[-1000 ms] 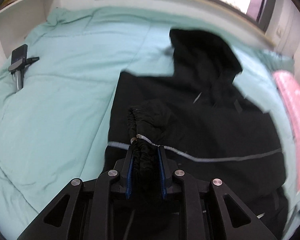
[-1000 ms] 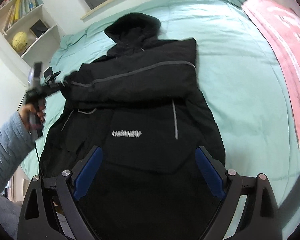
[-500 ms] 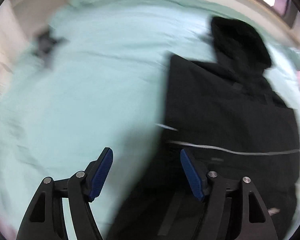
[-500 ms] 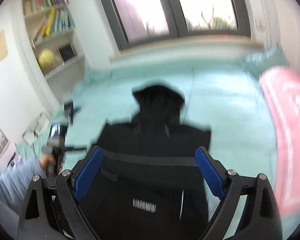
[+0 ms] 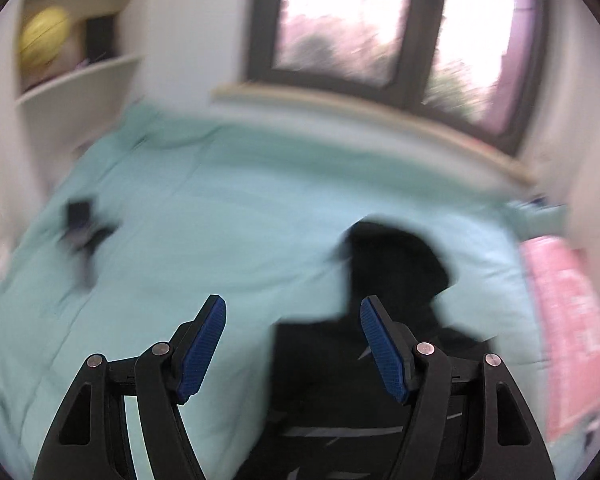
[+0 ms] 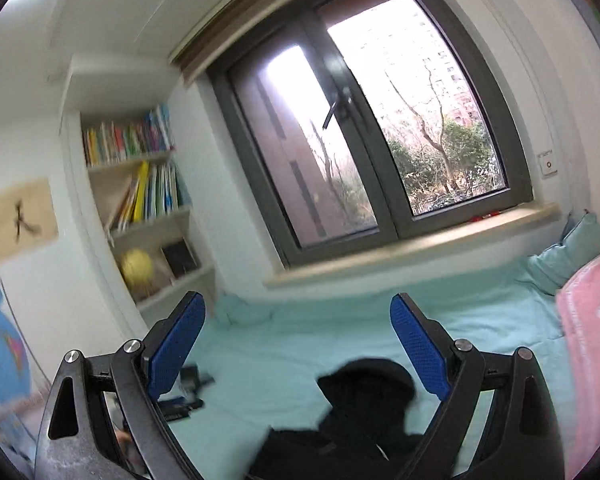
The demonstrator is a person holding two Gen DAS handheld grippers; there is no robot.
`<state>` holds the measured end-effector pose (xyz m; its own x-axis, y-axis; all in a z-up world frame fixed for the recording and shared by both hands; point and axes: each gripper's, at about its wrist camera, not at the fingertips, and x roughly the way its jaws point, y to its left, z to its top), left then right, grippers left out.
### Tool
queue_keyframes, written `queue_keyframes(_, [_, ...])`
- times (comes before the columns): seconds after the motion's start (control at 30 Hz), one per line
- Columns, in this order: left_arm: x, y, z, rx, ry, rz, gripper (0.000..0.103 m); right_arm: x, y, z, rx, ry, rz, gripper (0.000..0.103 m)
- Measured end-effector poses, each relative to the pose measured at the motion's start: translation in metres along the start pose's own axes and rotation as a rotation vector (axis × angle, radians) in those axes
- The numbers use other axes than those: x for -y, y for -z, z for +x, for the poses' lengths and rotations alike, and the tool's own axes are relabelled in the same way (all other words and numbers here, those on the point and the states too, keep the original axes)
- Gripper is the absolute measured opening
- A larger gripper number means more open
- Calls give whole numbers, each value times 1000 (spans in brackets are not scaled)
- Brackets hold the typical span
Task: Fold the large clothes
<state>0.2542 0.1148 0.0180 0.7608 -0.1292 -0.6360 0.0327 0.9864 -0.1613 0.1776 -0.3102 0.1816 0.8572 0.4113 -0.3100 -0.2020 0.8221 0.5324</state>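
Note:
A black hooded jacket (image 5: 384,320) lies flat on the mint-green bed (image 5: 228,220), hood toward the window. It also shows low in the right wrist view (image 6: 364,408). My left gripper (image 5: 292,320) is open and empty, raised above the jacket's left edge; the view is blurred. My right gripper (image 6: 298,320) is open and empty, tilted up toward the window, with the jacket's hood below and between its fingers.
A pink blanket (image 5: 568,320) lies along the bed's right side, also in the right wrist view (image 6: 592,344). A small black device (image 5: 80,220) lies on the bed at the left. Bookshelves (image 6: 140,184) and a window (image 6: 380,120) stand behind the bed.
My left gripper let go of the black sleeve cuff, opened, and lifted away. Both grippers have tilted up from the jacket toward the window.

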Motion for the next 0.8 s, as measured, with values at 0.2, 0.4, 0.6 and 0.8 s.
queue_keyframes(0.2, [46,-62,10,49,144,99,72,12,-9,40,4,10,-10,103])
queue_keyframes(0.4, [72,-77,64,36,199,133,72,70,28,122,-165,101,40,103])
queue_keyframes(0.6, [72,-72,183,-66,147,127,72,165,98,232,-352,132,206,103])
queue_keyframes(0.8, [45,-53,317,-179,208,-155,72,267,202,322,-490,65,551,101])
